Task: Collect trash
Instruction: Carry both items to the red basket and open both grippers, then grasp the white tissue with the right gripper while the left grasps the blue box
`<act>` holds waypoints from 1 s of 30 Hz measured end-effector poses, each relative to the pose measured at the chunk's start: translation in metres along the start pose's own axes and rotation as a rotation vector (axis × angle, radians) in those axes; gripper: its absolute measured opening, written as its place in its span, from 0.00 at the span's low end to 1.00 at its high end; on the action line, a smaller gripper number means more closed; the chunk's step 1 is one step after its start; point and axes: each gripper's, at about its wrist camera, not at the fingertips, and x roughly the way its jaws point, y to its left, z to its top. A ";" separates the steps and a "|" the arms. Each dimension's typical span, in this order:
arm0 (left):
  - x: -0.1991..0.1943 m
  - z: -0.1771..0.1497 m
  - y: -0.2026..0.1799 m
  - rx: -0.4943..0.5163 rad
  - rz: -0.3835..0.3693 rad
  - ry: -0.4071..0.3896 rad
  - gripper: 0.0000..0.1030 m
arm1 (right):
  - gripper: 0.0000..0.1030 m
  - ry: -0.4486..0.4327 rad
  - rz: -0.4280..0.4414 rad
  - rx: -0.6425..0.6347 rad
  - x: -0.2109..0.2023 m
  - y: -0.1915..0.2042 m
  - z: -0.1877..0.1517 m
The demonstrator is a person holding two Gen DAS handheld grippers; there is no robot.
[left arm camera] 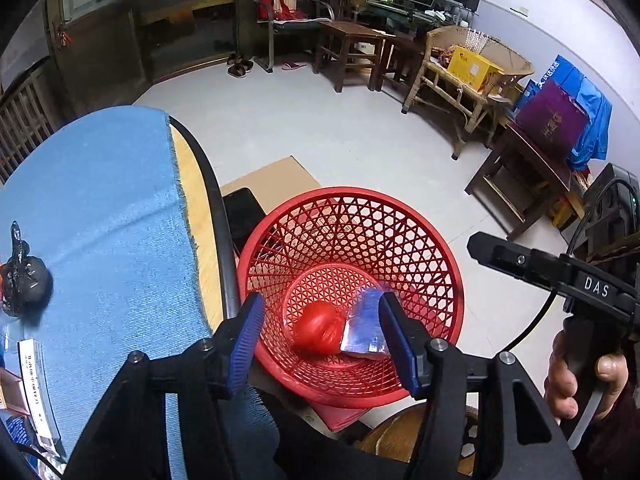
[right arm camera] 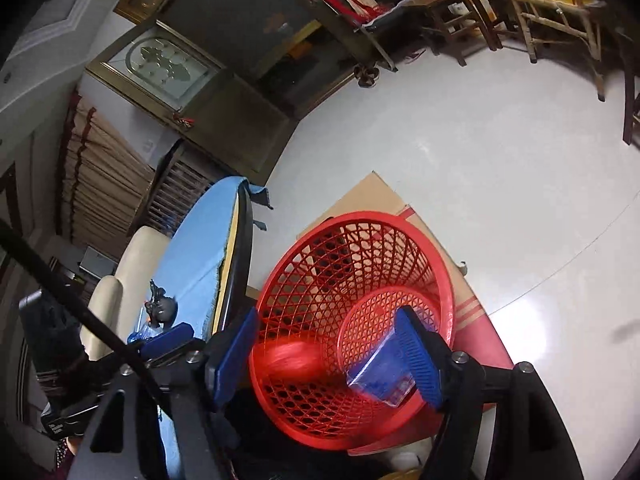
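A red mesh basket (left arm camera: 352,216) stands on the floor beside the table; it also shows in the right wrist view (right arm camera: 320,264). Inside lie a red tied bag (left arm camera: 318,328) and a clear blue plastic packet (left arm camera: 362,332). In the right wrist view the red bag (right arm camera: 290,358) is blurred and the packet (right arm camera: 380,380) lies at the basket's bottom. My left gripper (left arm camera: 320,344) is open and empty above the basket. My right gripper (right arm camera: 326,354) is open and empty over the basket too. A black tied trash bag (left arm camera: 24,280) sits on the blue tablecloth (left arm camera: 108,220).
Flat cardboard (left arm camera: 272,178) lies under the basket. A black phone-like slab (left arm camera: 242,216) lies by the table edge. A white box (left arm camera: 36,384) is on the cloth at the near left. Wooden chairs and tables (left arm camera: 460,80) line the far wall.
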 end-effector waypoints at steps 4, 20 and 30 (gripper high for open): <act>-0.018 -0.012 0.010 -0.009 0.029 -0.031 0.60 | 0.72 -0.010 0.003 -0.001 0.003 0.005 -0.003; -0.161 -0.161 0.167 -0.443 0.373 -0.199 0.65 | 0.72 0.123 0.179 -0.294 0.054 0.147 -0.031; -0.204 -0.249 0.259 -0.742 0.521 -0.227 0.66 | 0.72 0.453 0.374 -0.505 0.137 0.297 -0.119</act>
